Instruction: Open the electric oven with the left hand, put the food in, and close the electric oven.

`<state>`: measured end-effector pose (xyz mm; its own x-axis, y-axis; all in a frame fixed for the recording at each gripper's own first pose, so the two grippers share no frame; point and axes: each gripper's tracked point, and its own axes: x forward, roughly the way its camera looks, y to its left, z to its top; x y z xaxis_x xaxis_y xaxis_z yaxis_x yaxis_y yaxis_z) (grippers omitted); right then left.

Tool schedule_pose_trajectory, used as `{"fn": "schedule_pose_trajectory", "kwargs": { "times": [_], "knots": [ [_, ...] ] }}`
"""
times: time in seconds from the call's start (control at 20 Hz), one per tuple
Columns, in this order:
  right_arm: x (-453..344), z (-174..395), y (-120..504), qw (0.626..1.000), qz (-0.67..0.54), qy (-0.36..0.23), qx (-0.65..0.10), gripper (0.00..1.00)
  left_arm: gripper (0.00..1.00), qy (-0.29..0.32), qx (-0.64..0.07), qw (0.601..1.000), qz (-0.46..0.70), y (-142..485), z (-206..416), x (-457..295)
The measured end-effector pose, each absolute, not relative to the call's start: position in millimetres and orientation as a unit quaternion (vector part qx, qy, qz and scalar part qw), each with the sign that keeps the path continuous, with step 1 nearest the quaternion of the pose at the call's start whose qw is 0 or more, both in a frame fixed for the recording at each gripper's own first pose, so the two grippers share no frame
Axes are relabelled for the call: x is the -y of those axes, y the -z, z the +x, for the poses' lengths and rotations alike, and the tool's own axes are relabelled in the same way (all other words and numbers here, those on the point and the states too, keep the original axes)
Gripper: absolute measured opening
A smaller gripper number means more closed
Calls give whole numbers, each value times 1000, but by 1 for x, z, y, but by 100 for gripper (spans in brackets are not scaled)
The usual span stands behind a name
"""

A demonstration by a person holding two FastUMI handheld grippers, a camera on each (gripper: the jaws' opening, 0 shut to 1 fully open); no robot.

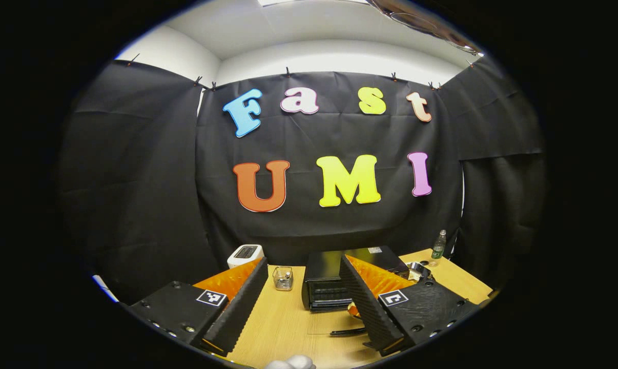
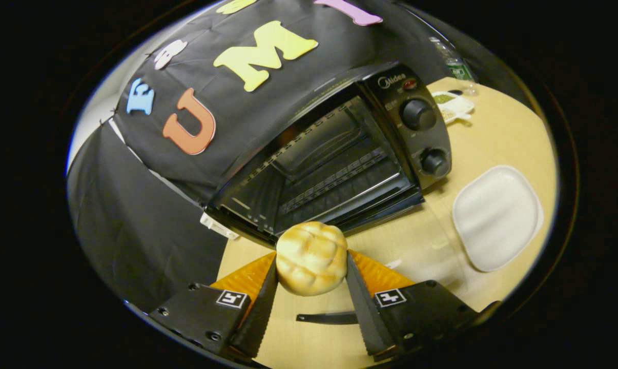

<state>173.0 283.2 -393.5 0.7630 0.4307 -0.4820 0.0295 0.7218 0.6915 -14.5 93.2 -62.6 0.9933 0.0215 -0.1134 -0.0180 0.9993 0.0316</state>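
The black electric oven (image 2: pixel 340 154) stands on the wooden table with its cavity and wire rack exposed. Its glass door lies flat toward me, the handle (image 2: pixel 327 318) nearest. A round golden bun (image 2: pixel 311 259) sits between the fingers of my right gripper (image 2: pixel 311 255), which is shut on it just in front of the oven mouth, above the lowered door. Farther back, my left gripper (image 1: pixel 303 262) is open and holds nothing. It faces the oven (image 1: pixel 334 282) and the door handle (image 1: pixel 347 332) from some distance.
An empty white plate (image 2: pixel 496 215) lies right of the oven, with a small dish of green bits (image 2: pixel 450 102) and a bottle (image 2: pixel 455 61) behind it. Left of the oven are a wire basket (image 1: pixel 283 278) and a white toaster (image 1: pixel 245 254).
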Motion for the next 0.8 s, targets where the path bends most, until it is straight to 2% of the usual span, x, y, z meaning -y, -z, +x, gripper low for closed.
{"fn": "schedule_pose_trajectory", "kwargs": {
  "times": [0.25, 0.55, 0.6, 0.8],
  "knots": [
    [-293, 213, 400, 850, 415, -83, -313, 76, 92, -10, -65, 998, 19, 69, -13, -99],
    [-291, 250, 392, 849, 438, -47, -293, 76, 92, -9, -73, 997, 18, 75, -9, -103],
    [-289, 257, 391, 850, 438, -37, -289, 73, 92, -9, -75, 997, 19, 75, -9, -104],
    [-284, 276, 399, 856, 431, -8, -284, 76, 92, -11, -76, 997, 21, 77, -8, -106]
  ]
}}
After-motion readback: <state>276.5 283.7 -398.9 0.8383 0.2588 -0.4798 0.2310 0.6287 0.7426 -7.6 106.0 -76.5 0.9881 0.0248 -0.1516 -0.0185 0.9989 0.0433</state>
